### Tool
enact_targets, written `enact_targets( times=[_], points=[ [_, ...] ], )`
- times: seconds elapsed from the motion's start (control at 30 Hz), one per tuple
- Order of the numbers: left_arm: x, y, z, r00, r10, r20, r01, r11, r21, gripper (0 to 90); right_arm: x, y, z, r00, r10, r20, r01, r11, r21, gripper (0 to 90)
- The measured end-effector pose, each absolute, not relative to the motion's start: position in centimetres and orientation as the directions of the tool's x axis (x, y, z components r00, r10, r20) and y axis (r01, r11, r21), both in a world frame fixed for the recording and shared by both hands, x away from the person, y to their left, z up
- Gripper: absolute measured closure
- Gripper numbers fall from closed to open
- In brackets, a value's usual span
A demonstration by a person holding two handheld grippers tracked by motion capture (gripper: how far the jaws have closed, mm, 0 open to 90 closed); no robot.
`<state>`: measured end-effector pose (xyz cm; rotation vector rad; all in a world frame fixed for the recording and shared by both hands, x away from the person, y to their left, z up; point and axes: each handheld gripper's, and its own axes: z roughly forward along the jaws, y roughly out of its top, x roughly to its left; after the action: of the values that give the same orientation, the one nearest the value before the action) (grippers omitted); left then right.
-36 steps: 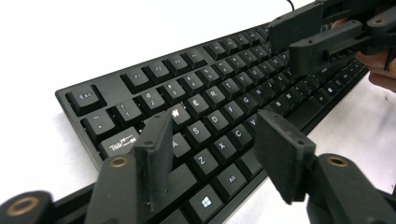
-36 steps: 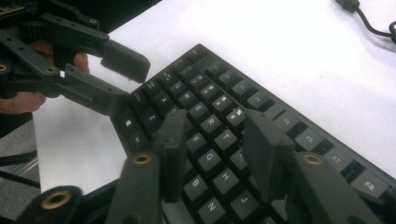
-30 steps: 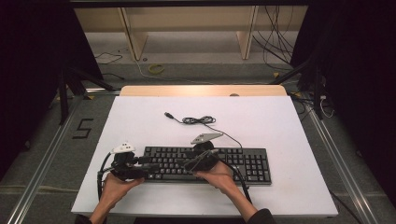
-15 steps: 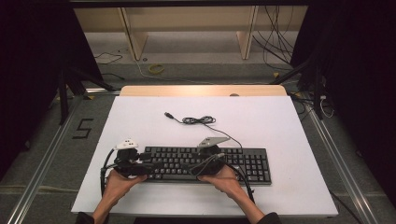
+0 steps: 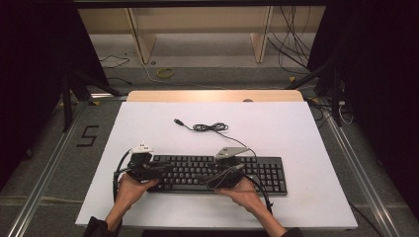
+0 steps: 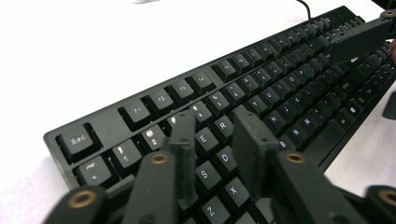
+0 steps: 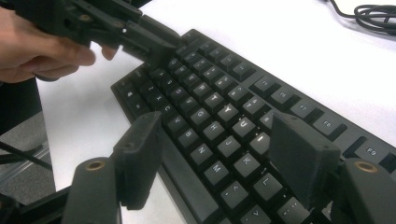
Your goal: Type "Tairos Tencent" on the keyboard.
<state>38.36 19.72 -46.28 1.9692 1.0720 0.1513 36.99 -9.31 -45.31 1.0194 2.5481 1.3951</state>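
One black full-size keyboard point(image 5: 217, 173) with white legends, under narrowed left gripper point(image 6: 217, 140), wide right gripper point(image 7: 224, 158).

We see a keyboard point(image 5: 217, 173) near the table's point(image 5: 306, 138) front edge, its coiled cable point(image 5: 210, 127) behind it, a gripper over each half.

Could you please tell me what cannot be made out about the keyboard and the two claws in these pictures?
- Left claw: whether its tips touch the keyboard; left gripper view, its own fingers hide them.
- Keyboard's near left keys: cut off by the bottom edge, same view.
- Key legends: high view, too small.
- Right claw: keyboard's right end cut off by the edge, right gripper view.
- Cable plug type: high view, too small.
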Motion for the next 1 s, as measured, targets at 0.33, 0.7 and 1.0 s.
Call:
enact_targets(
  times=[0.33,0.7,1.0],
  points=[
    [39.0,18.7,-46.7,0.643,0.722,-0.256,0.628,-0.306,0.716,89.0,36.4,-9.7,-45.4,-0.782,0.572,0.247,0.512,0.364,0.778,34.1],
    [39.5,17.9,-47.1,0.647,0.723,-0.241,0.635,-0.337,0.695,89.1,36.0,-10.1,-45.3,-0.785,0.57,0.242,0.501,0.355,0.79,33.2],
    [39.7,17.7,-47.5,0.65,0.722,-0.237,0.643,-0.357,0.677,89.2,35.9,-10.2,-45.2,-0.785,0.571,0.241,0.5,0.354,0.791,33.2]
  ],
)
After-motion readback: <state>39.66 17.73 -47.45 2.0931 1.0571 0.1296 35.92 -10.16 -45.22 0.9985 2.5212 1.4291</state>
